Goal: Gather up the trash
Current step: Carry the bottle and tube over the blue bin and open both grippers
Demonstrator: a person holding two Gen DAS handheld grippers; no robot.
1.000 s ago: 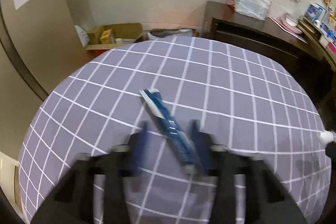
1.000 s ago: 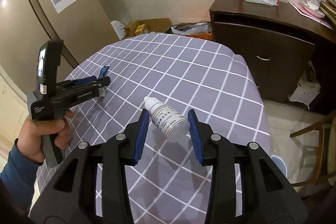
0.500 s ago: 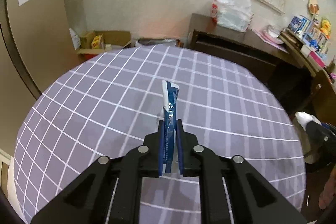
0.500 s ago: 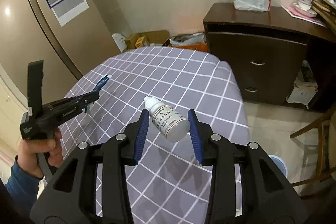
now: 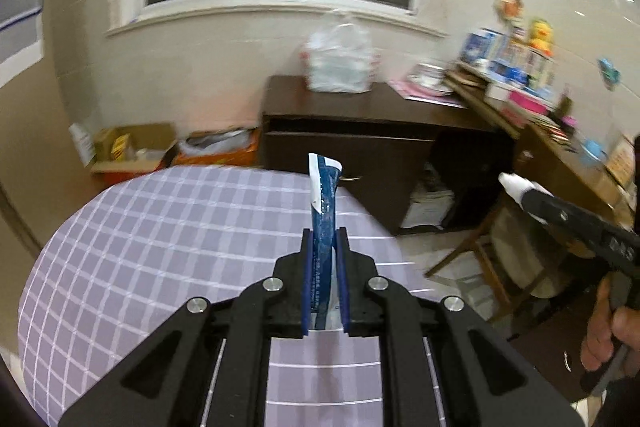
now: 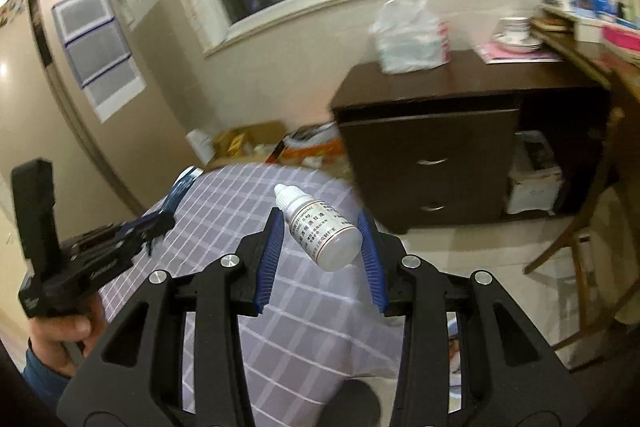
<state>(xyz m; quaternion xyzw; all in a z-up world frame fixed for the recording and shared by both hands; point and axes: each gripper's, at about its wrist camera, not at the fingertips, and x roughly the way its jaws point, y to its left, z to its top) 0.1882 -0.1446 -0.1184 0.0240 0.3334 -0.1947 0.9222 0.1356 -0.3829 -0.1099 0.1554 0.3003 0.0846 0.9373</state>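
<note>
Item 1: left gripper [image 5: 325, 247], jaws pressed nearly together, pinching blue wrapper [image 5: 324, 203] w/ torn top upright, held clear above checked table [image 5: 160, 227].
Item 2: right gripper [image 6: 320, 241], jaws part-spread, clamping white dropper bottle [image 6: 320, 227] tilted, cap toward far left, also clear of the table.
Surroundings: dark cabinet [image 6: 432, 147] far right, white plastic bag [image 6: 408, 39] on top.
Risk: bottle is round and held askew, so a jolt could roll it out; the thin wrapper could slip if the pinch eases.

Left claw [image 5: 324, 239]: blue pads nearly together, clamping a flat item, angled downward. Right claw [image 6: 322, 223]: pads partly apart, gripping a rounded item, angled downward.
</note>
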